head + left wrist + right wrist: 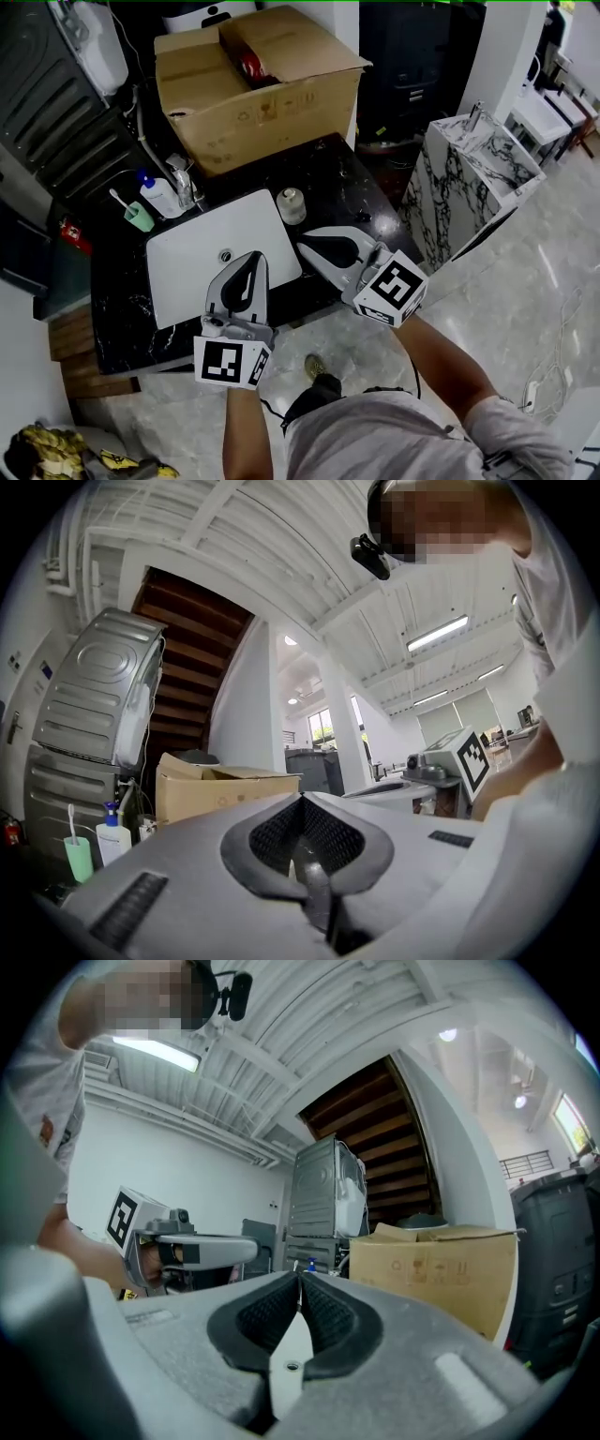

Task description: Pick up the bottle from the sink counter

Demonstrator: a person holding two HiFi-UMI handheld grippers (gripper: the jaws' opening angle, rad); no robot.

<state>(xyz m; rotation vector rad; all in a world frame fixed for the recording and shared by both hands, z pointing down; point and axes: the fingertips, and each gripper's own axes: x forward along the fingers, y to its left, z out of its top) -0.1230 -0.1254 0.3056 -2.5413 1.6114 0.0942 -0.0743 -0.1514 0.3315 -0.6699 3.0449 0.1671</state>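
Jaws come first here: the left gripper (251, 257) and the right gripper (304, 247) both hover over the near edge of the sink (187, 272). Each has its pads pressed together with nothing between them, so neither can take anything yet. The bottle (161, 197) (white, with a blue pump top) stands upright at the far left of the counter (337, 178), just beside the faucet (183, 183) and a green cup (139, 217) holding a toothbrush. The left gripper looks the closer one. I judge it should open wide, travel far and left across the basin, and close on the bottle's body below the pump, coming in from the right so cup and faucet are not knocked.

Only the head view lays out counter, basin and a small pale jar (292, 205) at the sink's far right corner. The left gripper view shows bottle and cup side-on, low at its left edge and well off the line of the jaws, so that gripper is not aimed yet. The right gripper view shows little more than a blue pump tip beyond its closed jaws, with the cardboard box (436, 1274) to the right.
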